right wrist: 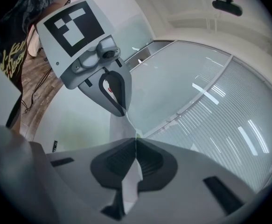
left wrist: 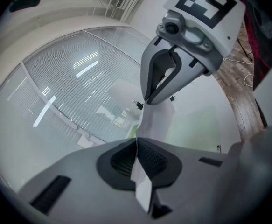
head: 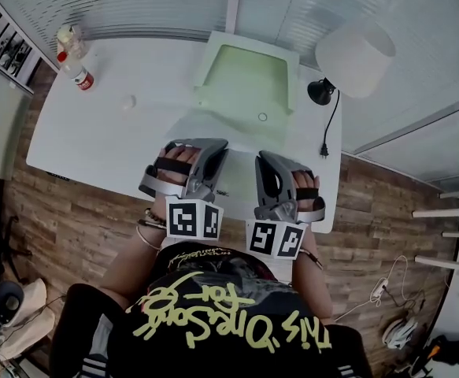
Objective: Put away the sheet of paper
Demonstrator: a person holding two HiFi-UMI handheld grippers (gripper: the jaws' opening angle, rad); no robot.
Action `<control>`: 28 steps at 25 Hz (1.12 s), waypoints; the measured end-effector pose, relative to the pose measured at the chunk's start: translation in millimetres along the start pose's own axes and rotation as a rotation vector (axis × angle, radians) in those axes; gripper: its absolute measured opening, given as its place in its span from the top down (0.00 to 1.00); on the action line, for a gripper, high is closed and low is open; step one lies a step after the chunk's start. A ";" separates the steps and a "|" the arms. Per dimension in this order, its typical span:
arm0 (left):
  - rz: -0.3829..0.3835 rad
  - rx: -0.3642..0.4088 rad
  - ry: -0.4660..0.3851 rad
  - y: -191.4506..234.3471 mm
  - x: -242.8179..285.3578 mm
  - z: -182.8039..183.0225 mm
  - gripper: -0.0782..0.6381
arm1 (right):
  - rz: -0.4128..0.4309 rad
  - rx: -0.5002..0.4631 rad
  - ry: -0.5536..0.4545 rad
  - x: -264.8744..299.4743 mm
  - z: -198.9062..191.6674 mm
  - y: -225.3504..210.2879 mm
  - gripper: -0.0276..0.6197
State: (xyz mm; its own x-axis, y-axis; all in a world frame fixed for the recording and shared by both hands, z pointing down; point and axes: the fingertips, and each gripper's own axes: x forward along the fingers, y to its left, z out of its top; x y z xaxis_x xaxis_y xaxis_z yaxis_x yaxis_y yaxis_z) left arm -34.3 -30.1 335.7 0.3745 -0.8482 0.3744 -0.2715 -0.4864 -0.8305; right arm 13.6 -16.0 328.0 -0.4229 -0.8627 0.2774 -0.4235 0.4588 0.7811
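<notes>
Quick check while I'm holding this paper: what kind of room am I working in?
Most likely an office or small meeting room. A plain white rectangular table carries a white-shaded desk lamp and a pale green paper tray, with striped frosted glass partitions behind it and wood-plank flooring below.

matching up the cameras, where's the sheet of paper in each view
Head view: sheet of paper low centre, faint, between left gripper and right gripper.
Left gripper view: bottom centre, pinched in its jaws.
Right gripper view: bottom centre, pinched in its jaws.
Shared landmark: green tray.
</notes>
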 end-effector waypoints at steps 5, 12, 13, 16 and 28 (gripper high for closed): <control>-0.020 0.010 -0.008 7.6 16.6 -8.5 0.88 | 0.007 0.013 0.018 20.2 -4.4 -3.5 0.94; -0.041 -0.002 -0.020 14.8 31.1 -19.4 0.88 | 0.003 0.021 0.037 43.8 -4.5 -9.4 0.95; -0.044 -0.004 -0.024 15.3 33.5 -20.5 0.88 | 0.004 0.023 0.041 47.4 -5.5 -10.0 0.95; -0.055 0.000 -0.033 16.6 40.7 -23.5 0.88 | 0.007 0.029 0.056 56.5 -9.3 -10.4 0.95; -0.098 0.016 -0.029 15.5 61.4 -32.1 0.88 | 0.041 0.037 0.076 78.6 -21.2 -9.1 0.95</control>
State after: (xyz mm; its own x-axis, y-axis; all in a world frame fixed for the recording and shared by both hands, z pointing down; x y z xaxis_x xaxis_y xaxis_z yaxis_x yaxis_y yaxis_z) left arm -44.0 -96.4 359.1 0.4238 -0.7904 0.4424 -0.2186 -0.5632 -0.7969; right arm 1.2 -92.5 354.5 -0.3790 -0.8559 0.3518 -0.4372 0.5007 0.7471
